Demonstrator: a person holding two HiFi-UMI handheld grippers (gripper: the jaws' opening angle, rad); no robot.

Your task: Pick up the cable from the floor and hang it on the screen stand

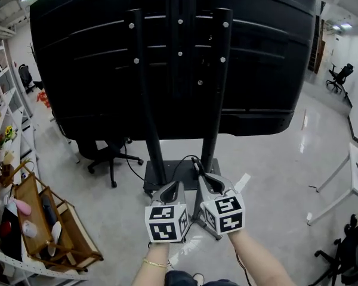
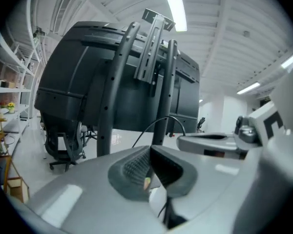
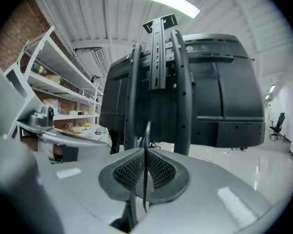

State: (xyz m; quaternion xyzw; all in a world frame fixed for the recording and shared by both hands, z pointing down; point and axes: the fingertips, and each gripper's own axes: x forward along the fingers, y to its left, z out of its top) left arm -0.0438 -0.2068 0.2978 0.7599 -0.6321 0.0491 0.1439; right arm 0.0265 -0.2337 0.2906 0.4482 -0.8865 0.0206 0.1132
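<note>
Person's forearms are showing at the bottom of the head view, each hand holding a gripper, side by side and close together. Left gripper (image 1: 174,186) is keeping its jaws together on the cable (image 1: 195,162): in the left gripper view a thin black strand is hanging out below the closed pads and a loop is arching up past the tips. Right gripper (image 1: 207,179) is clamping the same cable; in the right gripper view the cable (image 3: 145,179) is running upright between the ribbed pads and sticking out above them.

Cable is off the floor (image 1: 274,177), spanning between the two grippers in a short arc, hanging over the near edge of the stand's base plate (image 1: 167,173).

Just beyond, the screen stand (image 1: 152,136) is rising on two black uprights from that base plate. The big black screen (image 1: 167,52) is showing its back and filling the upper part of the head view.

A black office chair (image 1: 110,154) is standing on the floor left of the stand. White shelving with a wooden basket (image 1: 48,219) is running along the floor's left edge.
</note>
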